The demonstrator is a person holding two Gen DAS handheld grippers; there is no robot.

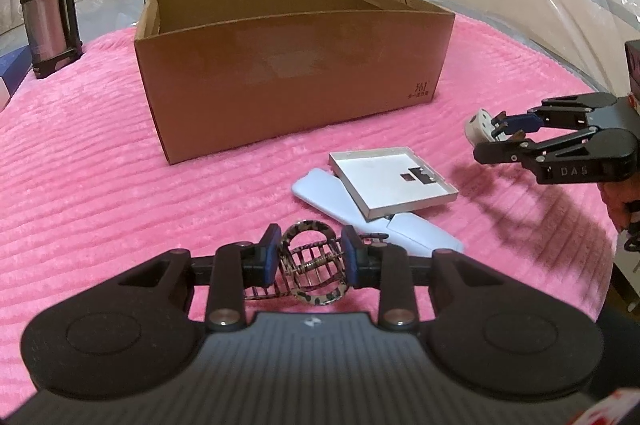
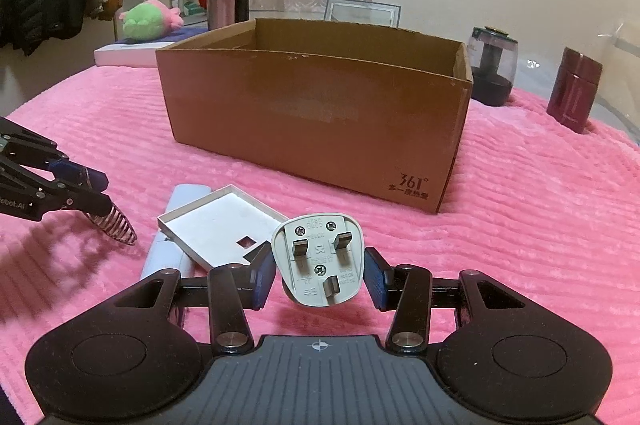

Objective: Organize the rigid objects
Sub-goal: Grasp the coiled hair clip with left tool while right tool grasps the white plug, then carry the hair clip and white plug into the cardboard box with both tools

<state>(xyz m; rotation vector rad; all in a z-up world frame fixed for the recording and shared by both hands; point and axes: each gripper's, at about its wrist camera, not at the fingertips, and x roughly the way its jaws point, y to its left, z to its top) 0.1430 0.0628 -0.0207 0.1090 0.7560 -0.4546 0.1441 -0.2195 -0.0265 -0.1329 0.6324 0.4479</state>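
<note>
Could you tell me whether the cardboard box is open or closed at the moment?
Open. The box has no lid or flaps over its top, and both views show its bare inner walls; its floor is hidden.

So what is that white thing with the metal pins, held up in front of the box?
It is a three-pin plug, an off-white plastic body, rounded-triangular, with three dark flat pins and three small screws on its face, plus moulded lettering. No cord is visible. The right gripper holds it above the pink cover, its blue-padded jaws at either side, pin face turned toward the camera and slightly tilted.
</note>
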